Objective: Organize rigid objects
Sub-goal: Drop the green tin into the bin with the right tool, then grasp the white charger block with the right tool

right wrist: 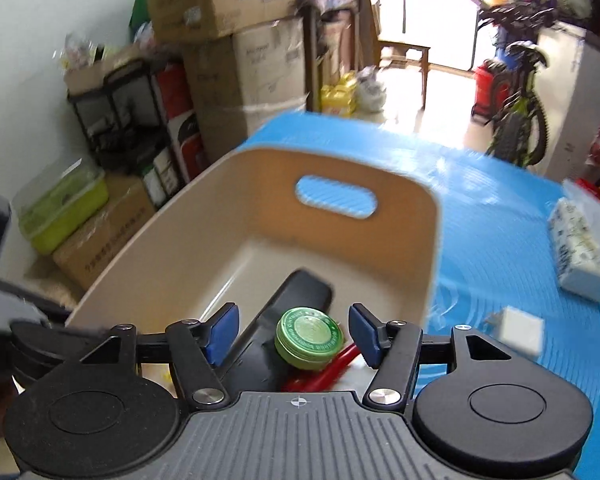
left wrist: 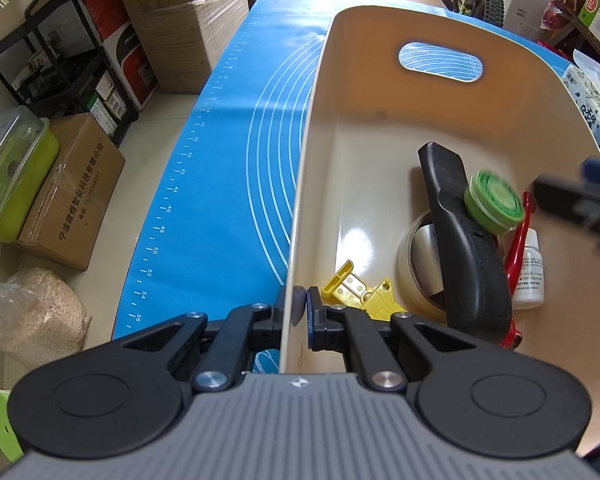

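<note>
A cream plastic bin (left wrist: 380,28) (right wrist: 172,232) stands on the blue mat (left wrist: 228,152) (right wrist: 496,216). My left gripper (left wrist: 302,306) is shut on the bin's left wall. Inside lie a black remote-like object (left wrist: 464,248) (right wrist: 300,292), a green round tin (left wrist: 494,202) (right wrist: 309,338) resting on it, a tape roll (left wrist: 414,256), a yellow plastic piece (left wrist: 356,292), a red-handled tool (left wrist: 518,256) (right wrist: 332,372) and a small white bottle (left wrist: 530,272). My right gripper (right wrist: 294,334) is open just above the tin, with nothing held; it shows blurred at the right edge of the left wrist view (left wrist: 576,200).
A white adapter (right wrist: 518,330) and a tissue pack (right wrist: 580,252) (left wrist: 592,104) lie on the mat right of the bin. Cardboard boxes (left wrist: 72,192) (right wrist: 224,0), a black cart (left wrist: 60,60), a green container (left wrist: 12,184) and a bicycle (right wrist: 520,108) stand around the table.
</note>
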Tool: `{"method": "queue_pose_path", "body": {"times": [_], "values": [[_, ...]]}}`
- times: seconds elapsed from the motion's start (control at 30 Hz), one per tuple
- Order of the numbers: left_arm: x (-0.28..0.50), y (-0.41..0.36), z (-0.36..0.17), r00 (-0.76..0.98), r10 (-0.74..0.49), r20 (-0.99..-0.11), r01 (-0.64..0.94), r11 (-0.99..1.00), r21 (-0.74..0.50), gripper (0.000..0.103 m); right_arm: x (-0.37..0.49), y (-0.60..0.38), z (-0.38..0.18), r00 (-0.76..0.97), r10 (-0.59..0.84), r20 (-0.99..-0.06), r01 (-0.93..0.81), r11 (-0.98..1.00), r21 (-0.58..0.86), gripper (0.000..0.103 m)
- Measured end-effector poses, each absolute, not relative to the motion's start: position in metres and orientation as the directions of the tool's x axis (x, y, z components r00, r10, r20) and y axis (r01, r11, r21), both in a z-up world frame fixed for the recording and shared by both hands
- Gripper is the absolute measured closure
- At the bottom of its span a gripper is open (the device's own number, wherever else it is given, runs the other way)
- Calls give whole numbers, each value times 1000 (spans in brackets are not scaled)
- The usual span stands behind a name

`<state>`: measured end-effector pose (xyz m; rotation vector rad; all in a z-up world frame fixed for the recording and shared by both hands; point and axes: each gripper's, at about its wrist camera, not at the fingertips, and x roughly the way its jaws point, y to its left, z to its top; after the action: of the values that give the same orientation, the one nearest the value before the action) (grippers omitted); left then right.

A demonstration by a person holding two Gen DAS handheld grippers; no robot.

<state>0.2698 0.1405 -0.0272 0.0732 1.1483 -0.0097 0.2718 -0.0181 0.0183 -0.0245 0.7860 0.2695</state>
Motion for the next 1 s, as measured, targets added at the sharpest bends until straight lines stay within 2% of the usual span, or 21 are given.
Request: {"method": "queue_pose_path", "body": {"times": [0.23, 0.5, 0.73, 1.0], "values": [[270, 141, -27, 411, 32, -911, 45, 997, 55, 94, 279, -74, 37, 761, 111, -640, -93, 994, 62, 27], [270, 141, -27, 410, 34, -911, 45, 997, 57, 94, 299, -144, 0, 735, -45, -677, 104, 993, 47, 25], [269, 141, -27, 409, 36, -912, 46, 997, 60, 94, 323, -162, -48, 675, -81, -733, 137, 990, 16, 25], [268, 140, -27, 409, 37, -912, 48, 997, 61, 94, 341, -158, -82, 643, -111, -758, 153, 988, -16, 22]]}}
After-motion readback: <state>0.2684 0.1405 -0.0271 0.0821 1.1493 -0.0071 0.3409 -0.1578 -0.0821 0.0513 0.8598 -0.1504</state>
